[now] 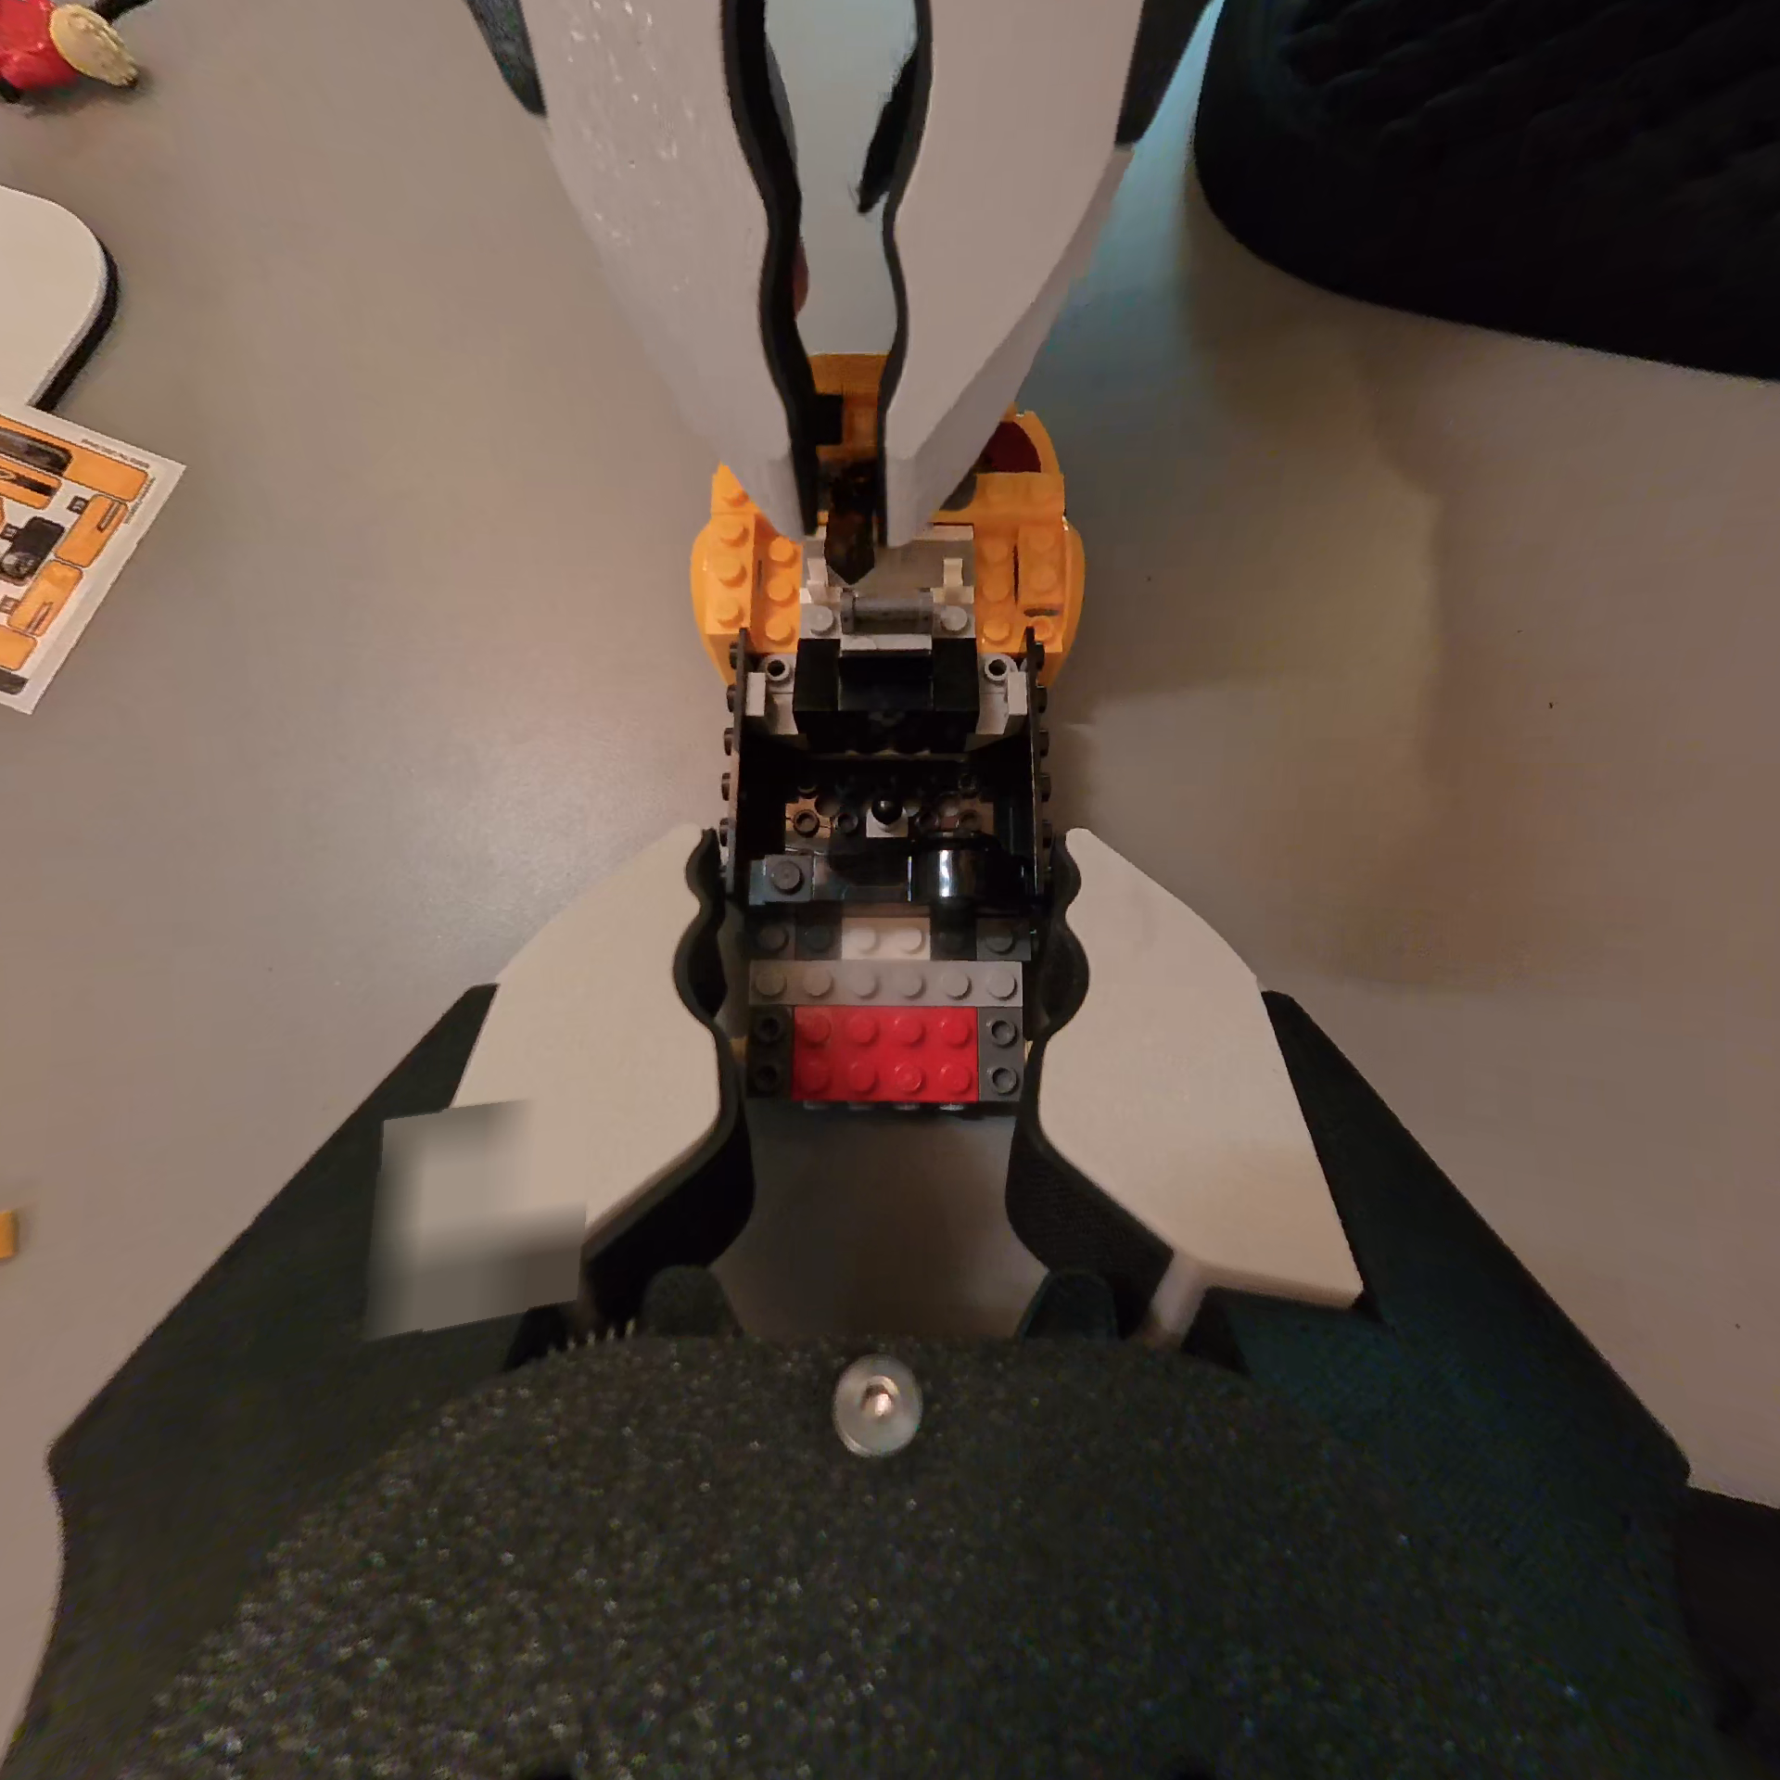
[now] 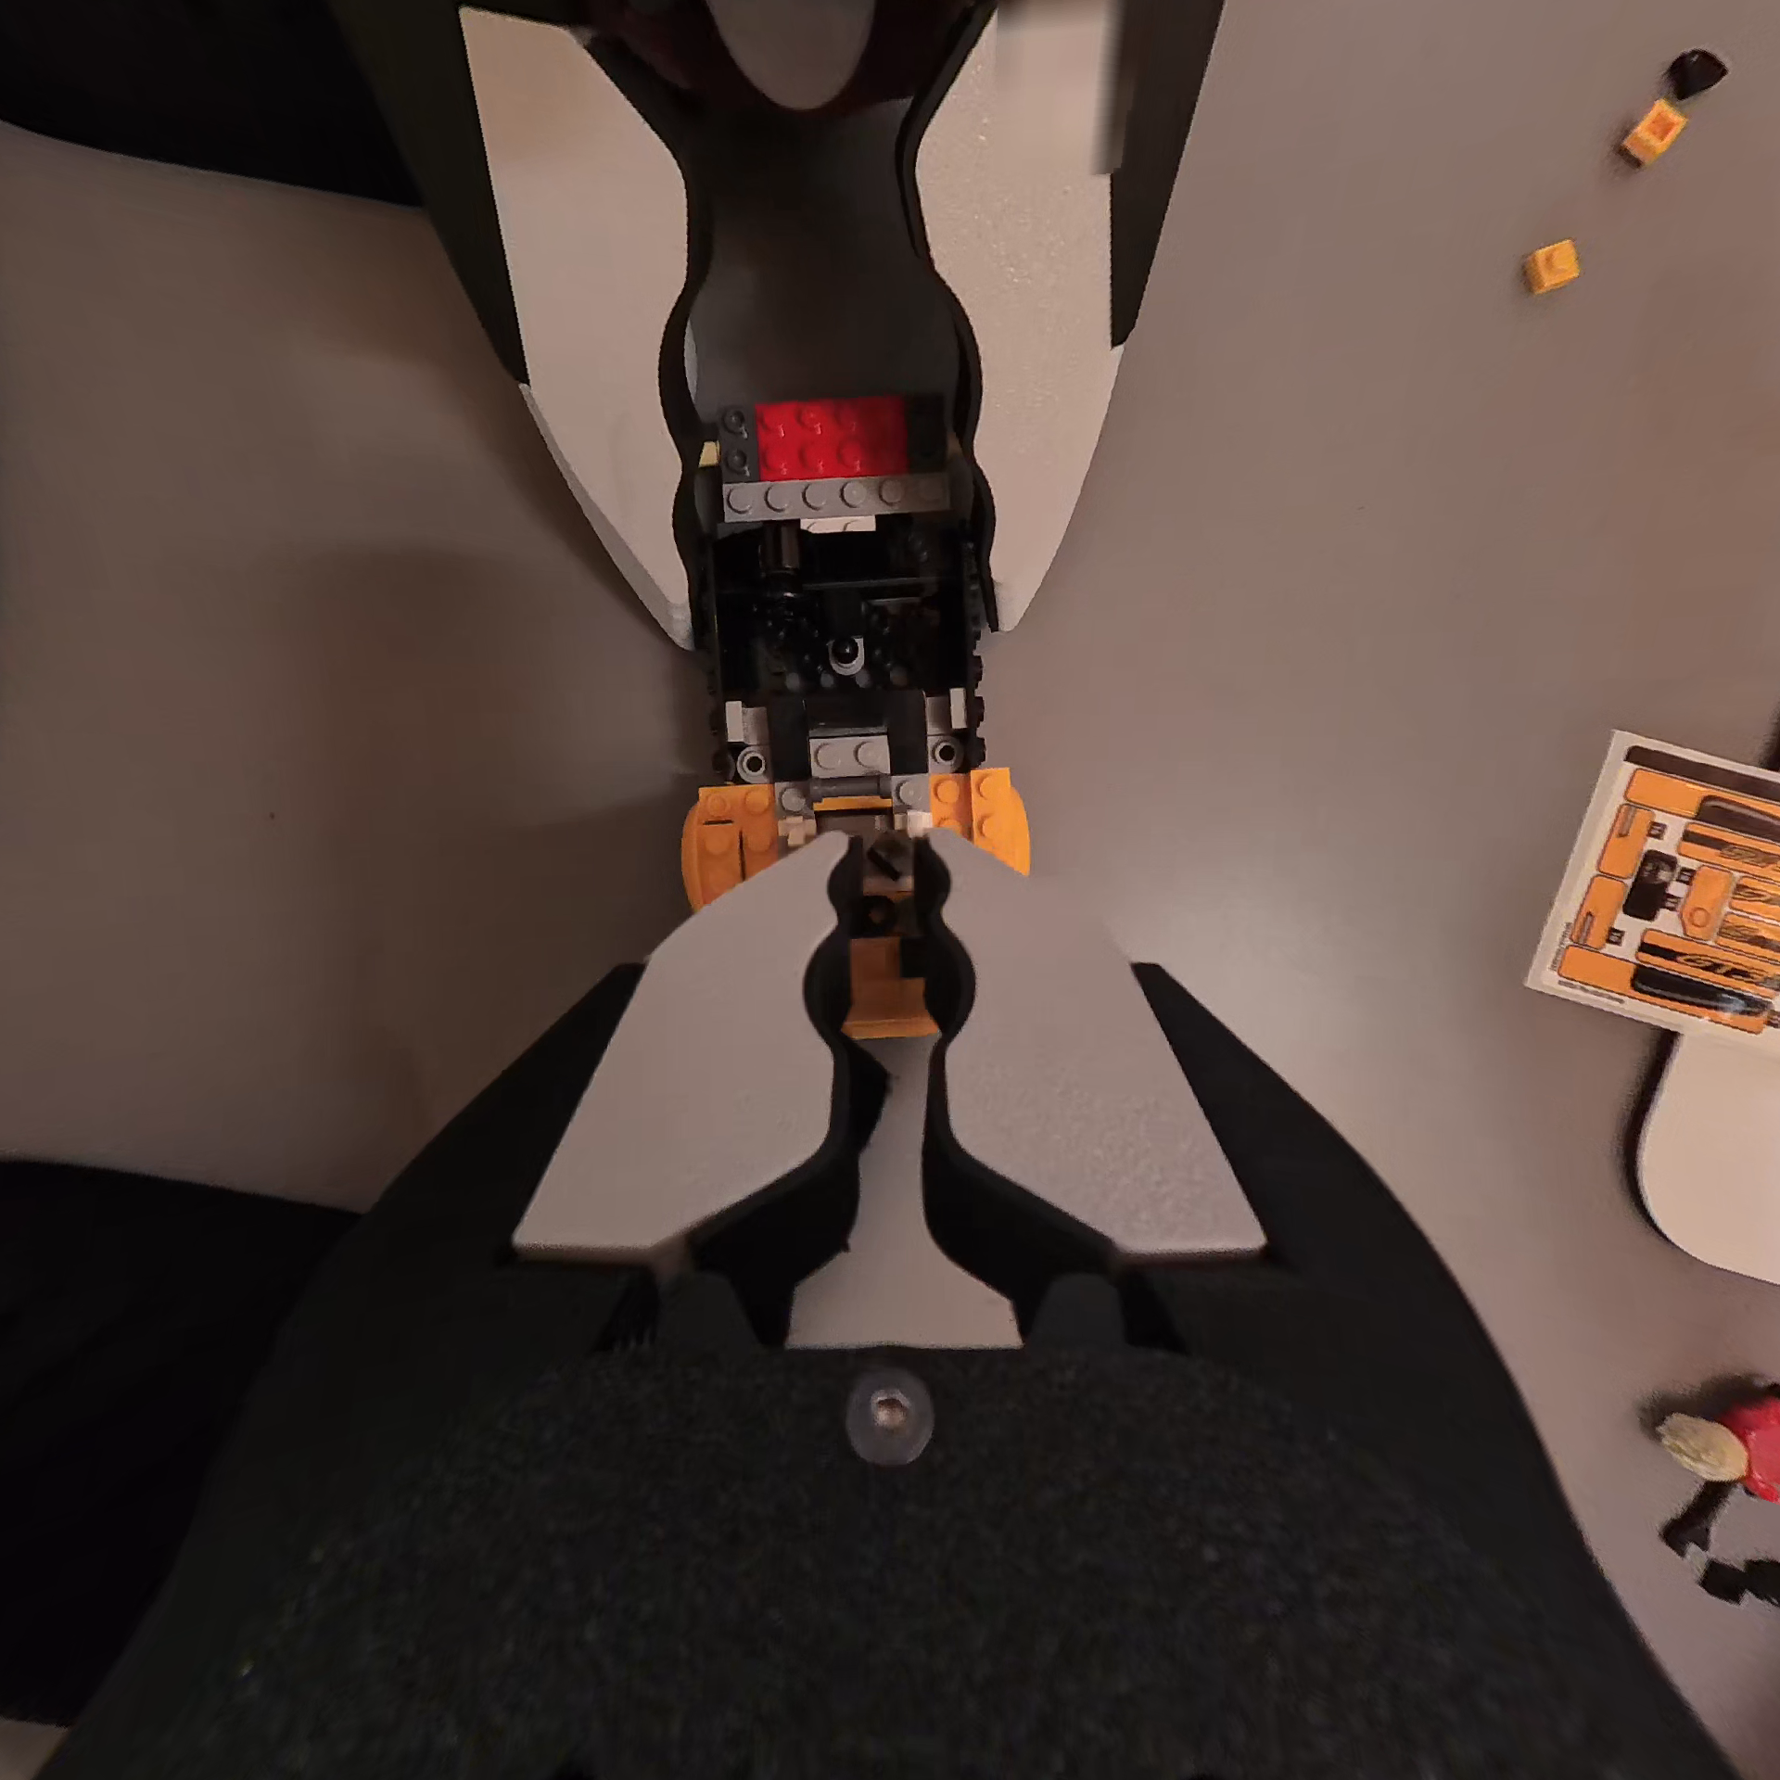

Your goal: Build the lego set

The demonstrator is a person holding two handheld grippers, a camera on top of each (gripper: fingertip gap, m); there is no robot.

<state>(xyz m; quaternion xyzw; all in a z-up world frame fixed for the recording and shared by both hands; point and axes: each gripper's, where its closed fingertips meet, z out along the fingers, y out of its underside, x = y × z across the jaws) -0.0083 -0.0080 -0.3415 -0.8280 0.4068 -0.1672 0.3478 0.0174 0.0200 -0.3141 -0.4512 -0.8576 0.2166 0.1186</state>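
Left gripper first: its fingers are clamped on the flanks of the car, one on each side of the rear end, just ahead of the red plate. That is a holding grip, and the car sits flat on the grey desk between them.

Opposite, the right gripper comes in nose to nose. Its fingers are drawn close, pinching a small dark piece at the very tips, right over the orange nose. In the left wrist view that piece hangs just short of the grey hinge bar; whether it already touches the studs, I cannot tell.

Here is the relation that counts: the car's long axis runs straight along both pairs of fingers, rear in the left grip, nose under the right. So the right gripper is the nearer one to the seat, and the piece likely wants a short press down while the left braces.

Further out from the right fingers: two loose orange bricks up to the right, a sticker sheet beside, and a small red figure nearer the camera.
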